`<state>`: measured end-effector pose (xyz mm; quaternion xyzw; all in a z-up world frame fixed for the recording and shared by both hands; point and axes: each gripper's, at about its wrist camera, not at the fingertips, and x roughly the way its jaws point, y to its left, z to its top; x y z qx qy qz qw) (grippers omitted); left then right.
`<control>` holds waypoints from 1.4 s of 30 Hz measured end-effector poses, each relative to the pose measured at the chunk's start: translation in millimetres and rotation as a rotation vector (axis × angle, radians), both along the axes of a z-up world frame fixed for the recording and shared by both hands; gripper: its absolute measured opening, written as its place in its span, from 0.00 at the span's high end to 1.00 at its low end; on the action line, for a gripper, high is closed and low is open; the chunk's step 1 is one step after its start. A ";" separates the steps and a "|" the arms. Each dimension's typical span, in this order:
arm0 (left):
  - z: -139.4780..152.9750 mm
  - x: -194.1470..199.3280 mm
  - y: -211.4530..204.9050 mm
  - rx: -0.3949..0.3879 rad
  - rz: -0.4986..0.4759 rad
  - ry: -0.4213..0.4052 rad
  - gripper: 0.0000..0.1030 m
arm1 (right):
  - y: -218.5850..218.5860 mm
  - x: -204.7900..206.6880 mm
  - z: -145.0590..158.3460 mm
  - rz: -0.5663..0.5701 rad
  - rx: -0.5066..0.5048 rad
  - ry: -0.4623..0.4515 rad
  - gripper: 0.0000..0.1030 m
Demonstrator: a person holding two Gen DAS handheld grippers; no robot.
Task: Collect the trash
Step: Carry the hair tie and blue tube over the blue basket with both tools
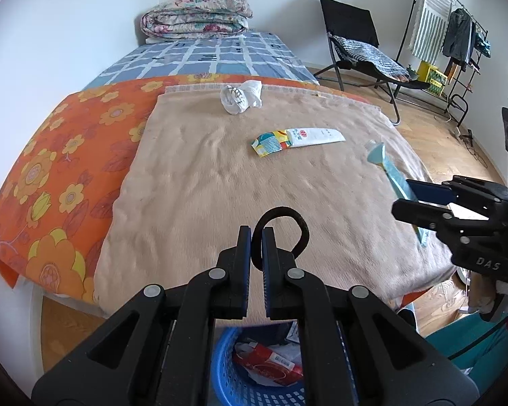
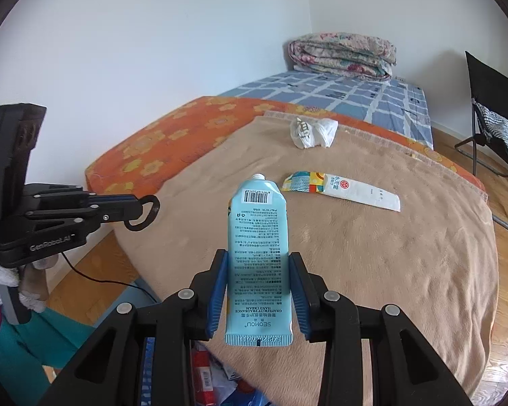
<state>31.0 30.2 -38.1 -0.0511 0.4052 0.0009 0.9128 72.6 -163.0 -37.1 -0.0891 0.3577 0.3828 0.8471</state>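
Observation:
My left gripper (image 1: 256,237) is shut on a dark hair band (image 1: 288,218), held above the near edge of the tan blanket (image 1: 220,182); it also shows in the right wrist view (image 2: 137,209). My right gripper (image 2: 258,264) is shut on a light blue hand cream tube (image 2: 258,237), cap end pointing away; the tube also shows in the left wrist view (image 1: 387,165). A white sachet with a colourful end (image 1: 298,138) and a crumpled white wrapper (image 1: 240,96) lie further back on the blanket. A blue basket (image 1: 227,372) holding trash sits on the floor below my left gripper.
The bed has an orange flowered cover (image 1: 50,162) and a blue checked sheet (image 1: 206,57) with a folded quilt (image 1: 196,17) at the head. A black folding chair (image 1: 362,44) and a clothes rack (image 1: 457,34) stand on the wooden floor to the right.

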 end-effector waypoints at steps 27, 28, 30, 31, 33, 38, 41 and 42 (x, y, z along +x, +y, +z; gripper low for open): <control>-35.0 -84.4 -26.9 0.019 -0.007 0.054 0.96 | -23.6 -110.7 -17.1 0.106 -0.001 0.004 0.65; -37.8 -86.3 -27.9 0.020 -0.008 0.060 0.96 | -23.5 -112.5 -19.6 0.109 0.000 0.012 0.65; -41.7 -88.5 -30.0 0.020 -0.011 0.070 0.96 | -23.6 -114.5 -24.5 0.112 -0.003 0.027 0.65; -44.7 -89.7 -31.2 0.019 -0.012 0.077 0.96 | -23.8 -116.2 -27.0 0.112 -0.006 0.031 0.65; -51.4 -91.8 -32.1 0.012 -0.009 0.094 0.96 | -23.1 -117.7 -32.8 0.115 -0.013 0.047 0.65; -69.8 -95.6 -33.8 0.002 -0.002 0.145 0.96 | -21.3 -120.5 -46.6 0.120 -0.033 0.085 0.65; -77.0 -98.6 -35.0 0.007 0.000 0.160 0.96 | -21.4 -121.2 -54.0 0.118 -0.043 0.107 0.65; -78.6 -99.4 -35.2 0.007 0.000 0.164 0.96 | -21.2 -121.4 -56.5 0.118 -0.049 0.110 0.65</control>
